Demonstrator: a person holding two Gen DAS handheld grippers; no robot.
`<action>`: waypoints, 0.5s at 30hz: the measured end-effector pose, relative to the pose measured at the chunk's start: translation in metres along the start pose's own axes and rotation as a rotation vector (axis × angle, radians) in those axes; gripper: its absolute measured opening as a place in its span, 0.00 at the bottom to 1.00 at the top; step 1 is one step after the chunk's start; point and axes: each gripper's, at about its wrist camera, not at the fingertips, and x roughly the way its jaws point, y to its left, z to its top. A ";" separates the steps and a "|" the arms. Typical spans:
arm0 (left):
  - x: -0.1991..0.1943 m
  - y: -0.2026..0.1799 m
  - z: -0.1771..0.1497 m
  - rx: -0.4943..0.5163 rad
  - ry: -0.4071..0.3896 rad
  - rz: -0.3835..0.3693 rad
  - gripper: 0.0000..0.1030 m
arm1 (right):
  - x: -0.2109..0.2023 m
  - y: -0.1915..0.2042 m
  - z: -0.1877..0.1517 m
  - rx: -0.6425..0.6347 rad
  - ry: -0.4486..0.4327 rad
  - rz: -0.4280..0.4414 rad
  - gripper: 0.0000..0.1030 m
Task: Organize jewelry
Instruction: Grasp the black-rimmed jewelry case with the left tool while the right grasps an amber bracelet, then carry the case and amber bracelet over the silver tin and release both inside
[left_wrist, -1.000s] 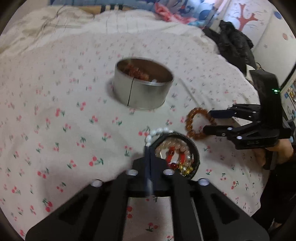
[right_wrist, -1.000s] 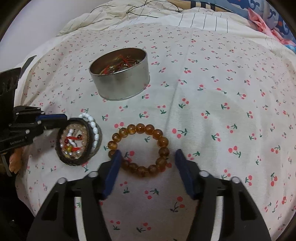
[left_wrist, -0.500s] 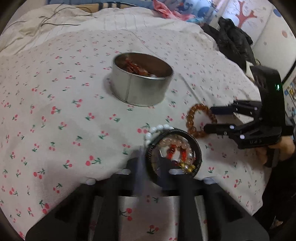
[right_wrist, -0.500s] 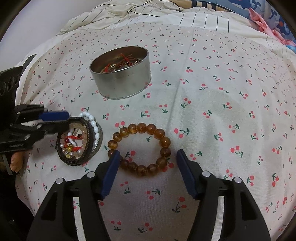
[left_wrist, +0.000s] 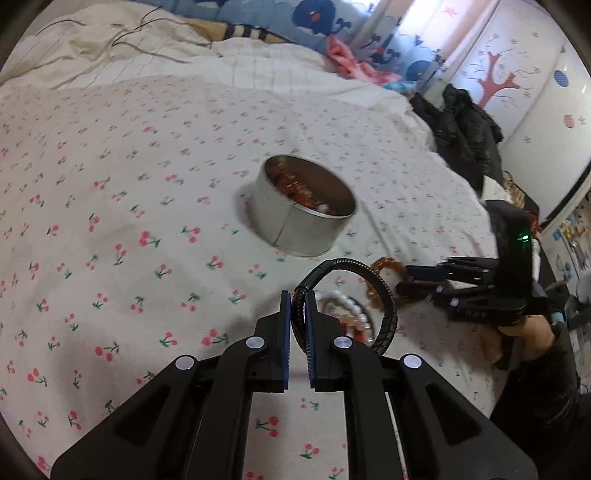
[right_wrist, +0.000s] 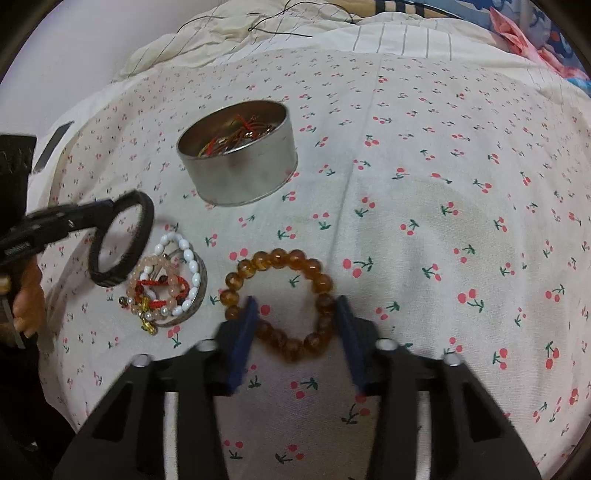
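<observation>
So since a second before, the left hand-held gripper (left_wrist: 297, 325) had pulled the black braided bracelet (left_wrist: 384, 299) up off the little pile and was dangling it above the bed, jaws pinched tight on the band. The right hand-held gripper (right_wrist: 295, 321) hadn't really gone anywhere, but its jaws had just been closing in around the amber bead bracelet (right_wrist: 277, 295). In the right wrist view the 2 blue pads sat right against the sides of the loop, so it looked pretty much squeezed, with the bracelet still lying flat on the cherry-print bedsheet (right_wrist: 443, 184).

The rest of the pile (right_wrist: 166, 284) stayed put just left of the amber one: a white bead bracelet, a pale pink bead one, some red cord and a gold charm, all bunched up in a ring. The round metal tin (right_wrist: 240, 162) sat farther back on the bed, well apart from both grippers, with red cord and other bits already tangled inside it.
</observation>
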 end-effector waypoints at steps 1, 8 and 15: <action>0.001 0.000 0.000 0.000 0.003 0.003 0.07 | -0.001 -0.002 0.000 0.011 0.000 0.009 0.12; 0.006 -0.001 -0.001 0.008 0.014 0.024 0.07 | 0.005 0.006 0.000 -0.034 0.006 -0.028 0.34; 0.035 0.007 -0.010 -0.006 0.147 0.090 0.08 | 0.003 0.007 -0.001 -0.027 0.001 -0.028 0.13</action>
